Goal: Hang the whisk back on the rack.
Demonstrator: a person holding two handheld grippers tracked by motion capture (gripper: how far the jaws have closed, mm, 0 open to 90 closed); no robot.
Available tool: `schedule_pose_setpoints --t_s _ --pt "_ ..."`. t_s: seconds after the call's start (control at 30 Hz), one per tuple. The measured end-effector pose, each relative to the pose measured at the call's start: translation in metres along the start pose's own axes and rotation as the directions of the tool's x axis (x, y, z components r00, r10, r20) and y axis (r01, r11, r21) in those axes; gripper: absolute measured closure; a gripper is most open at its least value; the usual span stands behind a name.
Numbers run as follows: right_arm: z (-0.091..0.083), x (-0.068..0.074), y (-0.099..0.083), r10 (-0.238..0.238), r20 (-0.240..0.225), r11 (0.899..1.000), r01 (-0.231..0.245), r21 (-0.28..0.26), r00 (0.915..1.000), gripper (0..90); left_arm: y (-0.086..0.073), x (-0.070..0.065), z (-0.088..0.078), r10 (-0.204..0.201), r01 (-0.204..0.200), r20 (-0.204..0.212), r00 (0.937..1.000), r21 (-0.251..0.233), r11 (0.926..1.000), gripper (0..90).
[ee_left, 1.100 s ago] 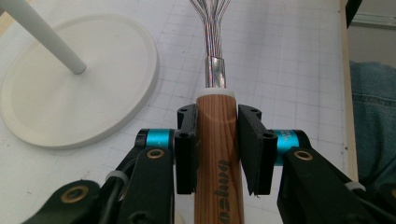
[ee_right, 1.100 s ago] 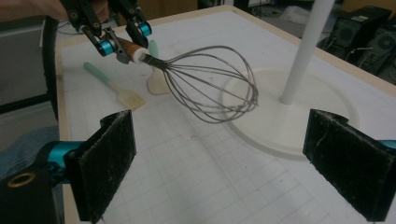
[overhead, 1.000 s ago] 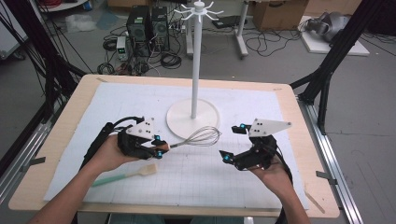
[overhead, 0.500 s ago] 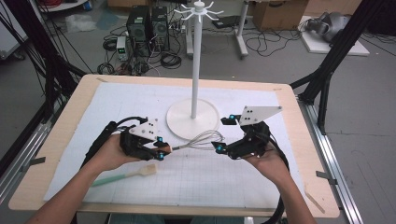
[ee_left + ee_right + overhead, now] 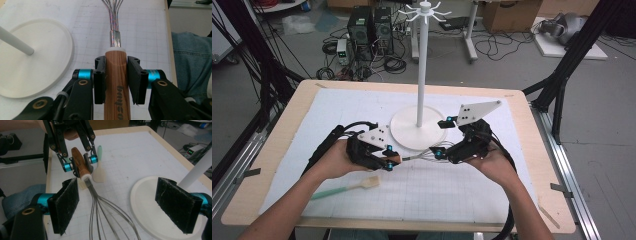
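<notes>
The wooden table (image 5: 539, 165) has a white gridded mat (image 5: 452, 190) on it, with a white hook stand (image 5: 422, 70) toward the back. The right gripper (image 5: 125, 207) has its jaws spread wide around the wire end of a whisk (image 5: 105, 212). The left gripper (image 5: 116, 77) is clamped tight on the whisk's wooden handle, just in front of the stand's base. A little green-handled spatula (image 5: 347, 187) lies flat near the left forearm.

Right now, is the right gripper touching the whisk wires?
Apart. In the right gripper view the right gripper stands wide open, both pads clear of the whisk wires running between them; the left gripper holds the wooden handle.
</notes>
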State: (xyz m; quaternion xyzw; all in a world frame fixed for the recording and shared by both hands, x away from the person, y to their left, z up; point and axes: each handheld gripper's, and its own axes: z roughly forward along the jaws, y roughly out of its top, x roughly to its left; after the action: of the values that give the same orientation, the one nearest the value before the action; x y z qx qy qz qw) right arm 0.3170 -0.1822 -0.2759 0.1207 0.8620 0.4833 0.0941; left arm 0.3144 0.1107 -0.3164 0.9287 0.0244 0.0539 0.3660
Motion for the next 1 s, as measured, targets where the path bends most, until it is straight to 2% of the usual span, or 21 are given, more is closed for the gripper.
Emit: schedule_pose_setpoints --t_s 0.13,0.2,0.27,0.4,0.53,0.7,1.0 --pt "0.006 -0.003 0.003 -0.006 -0.030 1.000 0.006 0.021 0.9995 21.9 0.002 -0.001 0.005 0.001 -0.001 0.009 1.0000 0.007 1.0000 69.1" --pt "0.009 -0.003 0.003 -0.023 -0.054 0.999 0.025 0.036 0.9983 25.1 0.002 -0.002 0.008 0.004 -0.004 0.015 0.9999 0.019 0.9998 69.1" --pt "0.013 -0.003 0.003 -0.038 -0.068 0.998 0.041 0.054 0.9970 27.1 0.002 -0.003 0.010 0.012 -0.012 0.019 0.9997 0.023 0.9997 69.1" --pt "0.020 0.001 0.002 -0.060 -0.098 0.997 0.065 0.051 0.9934 30.1 0.003 -0.004 0.014 0.016 -0.016 0.025 0.9996 0.029 0.9995 69.1" --pt "0.031 0.003 -0.001 -0.072 -0.126 0.992 0.084 0.090 0.9894 33.4 0.003 -0.004 0.017 0.016 -0.017 0.025 0.9996 0.041 0.9990 69.1" --pt "0.041 0.007 -0.002 -0.099 -0.159 0.982 0.122 0.146 0.9824 40.1 0.004 -0.004 0.021 0.025 -0.027 0.037 0.9990 0.059 0.9979 69.1" --pt "0.059 0.013 -0.003 -0.154 -0.197 0.950 0.200 0.238 0.9682 47.4 0.005 -0.006 0.026 0.022 -0.024 0.037 0.9991 0.059 0.9979 69.1"
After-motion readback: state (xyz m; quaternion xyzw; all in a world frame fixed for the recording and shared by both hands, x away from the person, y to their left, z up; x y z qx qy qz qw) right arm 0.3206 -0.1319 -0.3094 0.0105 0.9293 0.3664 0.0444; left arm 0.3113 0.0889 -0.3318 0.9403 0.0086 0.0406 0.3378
